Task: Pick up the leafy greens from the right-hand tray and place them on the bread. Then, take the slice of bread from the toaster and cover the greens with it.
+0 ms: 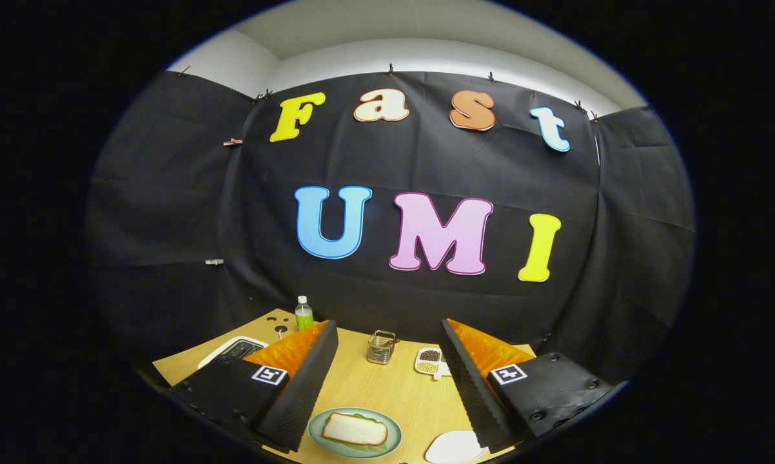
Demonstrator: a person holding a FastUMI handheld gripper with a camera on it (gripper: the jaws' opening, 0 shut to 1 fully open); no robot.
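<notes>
Bread (354,429) lay on a green plate (392,444) on the wooden table (387,393), with a rim of leafy greens (364,418) showing under its far edge, so the slice already covered them. The plate sat low between the two fingers, nearer the one at seven o'clock than the one at five o'clock. The gripper (387,335) hung above the table with its fingers spread wide apart and nothing held between them; neither finger touched the plate or anything else. Taking the plate as the centre of the dial, a white tray (455,448) lay at about four o'clock, just beside it, partly hidden behind the right finger. At about twelve o'clock, well beyond the plate, stood a small metal wire basket (381,347), and just to its right, at about one o'clock, was a small white dish (430,361) holding dark and pale bits, too small to make out. At about ten o'clock the toaster (234,350) showed behind the left finger, near the table's edge. Farther back, at about eleven o'clock, a small bottle (304,314) with a white cap and a green label stood upright near the black cloth wall (168,212), with a few dark marks on the table beside it.
</notes>
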